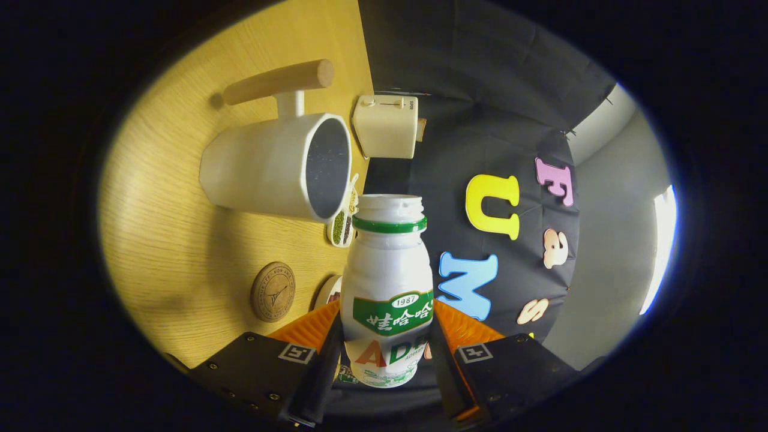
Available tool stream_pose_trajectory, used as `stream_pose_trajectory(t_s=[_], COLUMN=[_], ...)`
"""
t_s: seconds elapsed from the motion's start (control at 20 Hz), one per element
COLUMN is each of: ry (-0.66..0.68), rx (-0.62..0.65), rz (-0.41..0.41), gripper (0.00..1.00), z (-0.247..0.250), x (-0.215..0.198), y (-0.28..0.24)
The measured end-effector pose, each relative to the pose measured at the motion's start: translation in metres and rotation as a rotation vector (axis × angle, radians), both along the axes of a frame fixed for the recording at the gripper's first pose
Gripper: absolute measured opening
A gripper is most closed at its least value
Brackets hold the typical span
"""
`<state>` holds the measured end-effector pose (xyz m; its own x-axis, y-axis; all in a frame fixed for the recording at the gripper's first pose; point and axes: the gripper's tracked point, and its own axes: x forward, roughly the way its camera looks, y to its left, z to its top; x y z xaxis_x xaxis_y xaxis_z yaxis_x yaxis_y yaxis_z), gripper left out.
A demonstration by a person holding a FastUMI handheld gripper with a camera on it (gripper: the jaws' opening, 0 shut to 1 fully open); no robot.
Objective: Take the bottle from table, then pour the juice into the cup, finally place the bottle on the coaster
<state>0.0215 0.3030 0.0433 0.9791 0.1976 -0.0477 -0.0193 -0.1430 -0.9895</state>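
In the gripper view, the claw (387, 354) is squeezing a small white bottle (387, 288). One finger presses on each side of the bottle, down low by its label. The bottle sits right between the fingers and sticks out ahead of them. It has a green ring round its neck, and its top is open with no cap on.

The whole view is tipped over sideways, so the wooden table (180, 240) looks like a wall. Just past the bottle's open mouth is a white cup (270, 168) with a round wooden handle. The cup's dark opening faces toward the bottle's top. A round cork coaster (273, 291) lies on the table near the fingers. Farther back stands a cream box (386, 126) with knobs.
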Motion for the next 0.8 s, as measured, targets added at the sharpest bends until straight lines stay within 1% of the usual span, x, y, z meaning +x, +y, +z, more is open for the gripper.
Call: stream_pose_trajectory(t_s=[0.45,0.8], ry=[-0.049,-0.057], rx=[-0.06,-0.076], rz=[0.011,0.016], gripper=[0.71,0.71], z=[0.0041,0.0059], x=[-0.0002,0.0006], y=[0.0013,0.0013])
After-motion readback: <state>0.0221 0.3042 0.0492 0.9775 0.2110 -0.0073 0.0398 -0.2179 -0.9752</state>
